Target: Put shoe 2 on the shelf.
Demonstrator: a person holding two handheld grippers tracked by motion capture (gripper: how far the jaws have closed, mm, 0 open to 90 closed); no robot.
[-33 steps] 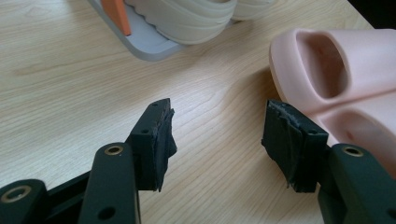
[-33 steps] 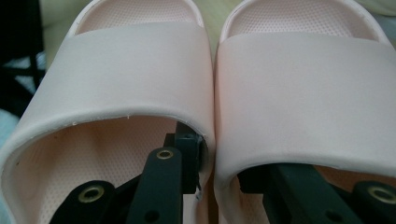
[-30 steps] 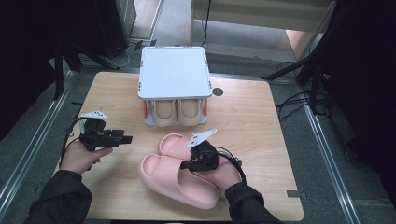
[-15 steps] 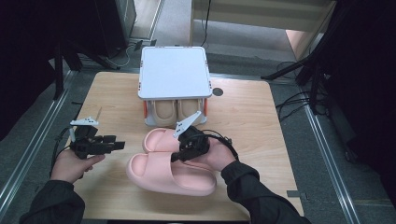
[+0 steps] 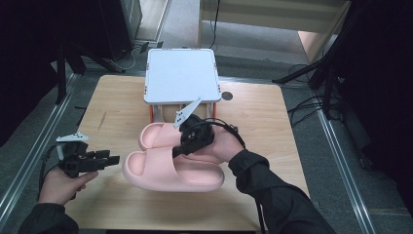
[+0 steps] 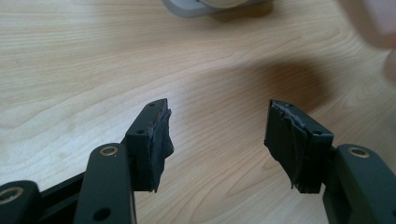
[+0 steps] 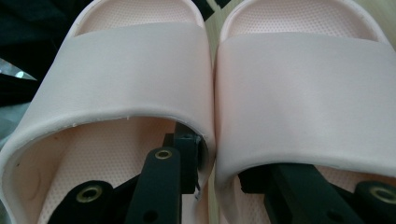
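High view, near to far: we see the left gripper low at the table's left edge, jaws apart and empty over bare wood, just beside the near slipper's end. The near pink slipper lies with its long axis across the table, touching the far pink slipper behind it. The right gripper sits right over the pair, one jaw inside each strap opening, pinching the two adjoining inner walls together. We judge the right hand does the carrying. Beyond stands a white-topped shoe rack.
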